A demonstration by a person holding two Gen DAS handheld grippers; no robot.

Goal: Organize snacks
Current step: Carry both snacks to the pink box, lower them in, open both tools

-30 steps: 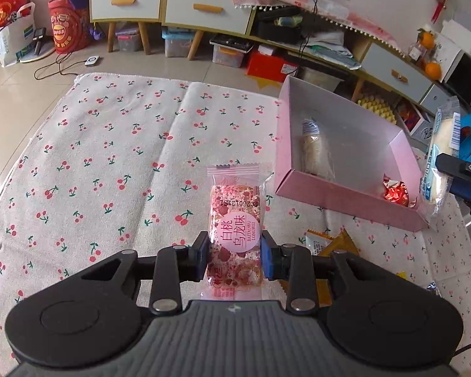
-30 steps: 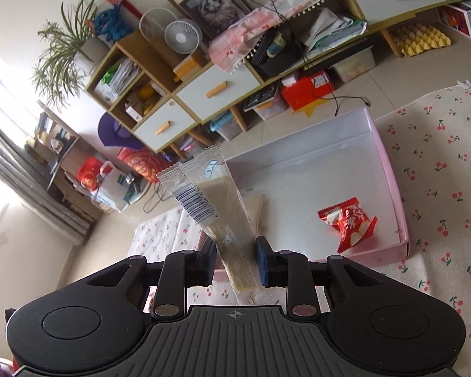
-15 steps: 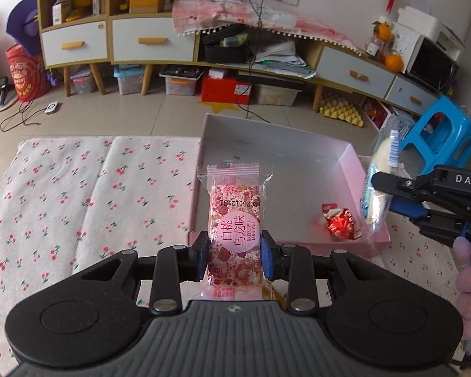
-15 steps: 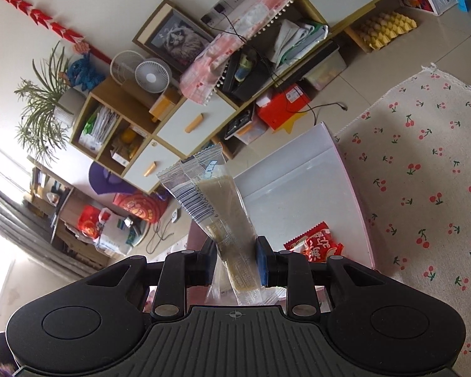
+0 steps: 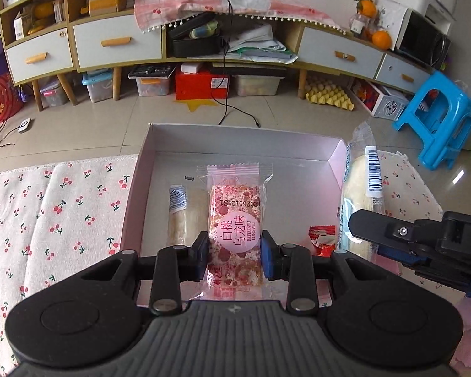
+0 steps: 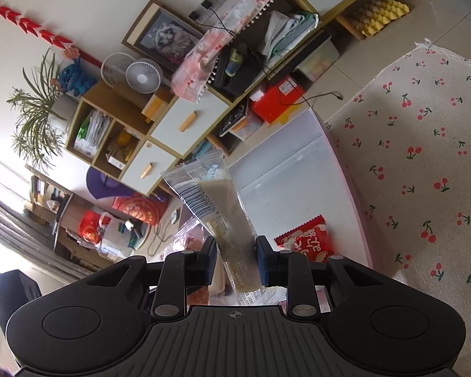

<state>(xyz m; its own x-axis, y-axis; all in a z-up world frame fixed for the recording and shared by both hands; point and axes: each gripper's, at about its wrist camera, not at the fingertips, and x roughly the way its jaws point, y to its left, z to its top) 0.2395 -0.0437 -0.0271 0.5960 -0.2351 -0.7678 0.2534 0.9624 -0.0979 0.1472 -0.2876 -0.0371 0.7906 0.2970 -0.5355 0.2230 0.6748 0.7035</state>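
My left gripper (image 5: pixel 235 256) clenches the pink snack (image 5: pixel 235 220) over the box (image 5: pixel 235 141) at frame centre; the right gripper (image 6: pixel 237 262) grips a clear-wrapped bar (image 6: pixel 226 213) — I'd lower each into a bare patch (beside the red packet (image 6: pixel 304 242)) before releasing.

Left gripper (image 5: pixel 235 256) clamps a pink snack bar (image 5: pixel 235 220) upright between its blue pads, over the open pink box (image 5: pixel 132 207) on the cherry-print cloth (image 5: pixel 56 213). Inside the box: a pale wrapped snack (image 5: pixel 179 216) left of the bar, a red packet (image 5: pixel 322 238) to its right. Right gripper (image 5: pixel 361 220) enters from the right, pinching a long clear-wrapped snack (image 5: pixel 361 182) at the box's right wall.
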